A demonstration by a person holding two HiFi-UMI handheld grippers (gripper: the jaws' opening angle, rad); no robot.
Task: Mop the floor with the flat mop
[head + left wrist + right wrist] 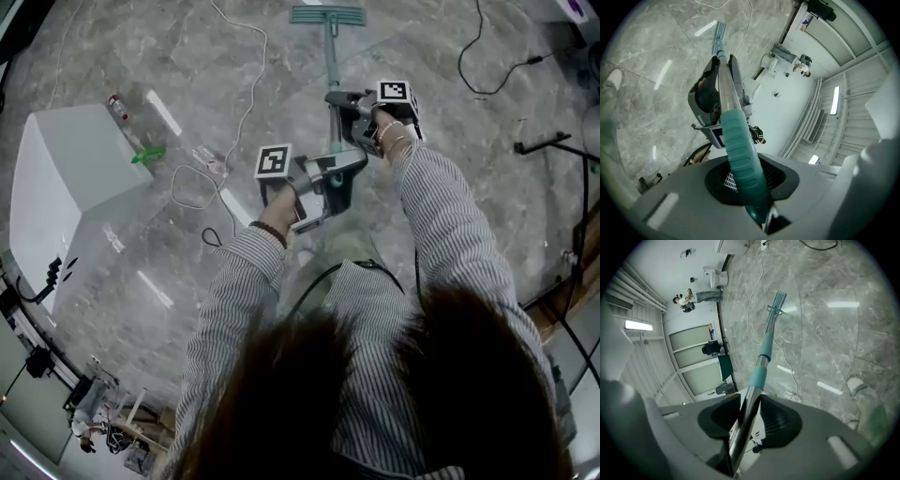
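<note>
Left gripper (746, 183): jaws closed tight on the ribbed teal grip (738, 145) at the upper end of the flat mop (332, 61), with the grip running straight out between the dark pads. Right gripper (749, 422): jaws closed on the bare metal pole (751, 401), farther down the mop than the left gripper and just short of a teal sleeve (764, 352) on the pole. In the head view the two grippers sit close together, the right one ahead of the left, each topped by its marker cube and held by a hand in a striped sleeve (450, 225). Mop head (326, 14): teal, flat on the floor (450, 141), straight ahead of the person at the top of the head view, with the pole slanting back from it to the grippers. Floor: grey marbled stone, glossy, with streaks of reflected light. White cable (246, 94): trails across the floor left of the mop and loops near the left gripper. Black cable (487, 66): lies to the right of the mop, well apart from it. White box (66, 178): stands at the left, with a small bottle (117, 105) and a green item (147, 155) on the floor just beside it.
</note>
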